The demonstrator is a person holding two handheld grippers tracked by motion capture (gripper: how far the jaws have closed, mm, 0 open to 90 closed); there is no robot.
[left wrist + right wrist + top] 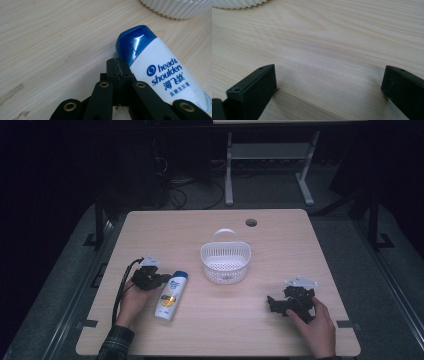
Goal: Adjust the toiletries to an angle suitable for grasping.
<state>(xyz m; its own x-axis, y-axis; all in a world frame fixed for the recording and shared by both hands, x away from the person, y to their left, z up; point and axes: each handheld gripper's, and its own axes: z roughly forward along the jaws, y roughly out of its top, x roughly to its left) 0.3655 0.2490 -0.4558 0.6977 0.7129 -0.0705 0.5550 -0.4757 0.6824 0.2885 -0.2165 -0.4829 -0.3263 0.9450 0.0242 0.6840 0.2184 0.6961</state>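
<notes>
A white shampoo bottle [171,296] with a blue cap lies flat on the wooden table, cap pointing toward a white ribbed basket [204,256]. My left gripper [161,279] rests just left of the bottle's cap end. In the left gripper view its jaws [117,65] are pressed together with nothing between them, and the bottle [160,75] lies beside them on the right, touching or nearly so. My right gripper [273,303] sits low at the table's right front, jaws [329,82] wide apart over bare wood.
The basket, with an upright handle, stands at the table's middle; its rim [175,11] edges the left gripper view and its base [237,3] the right gripper view. A cable hole [251,222] lies near the far edge. Another table's legs [229,170] stand beyond.
</notes>
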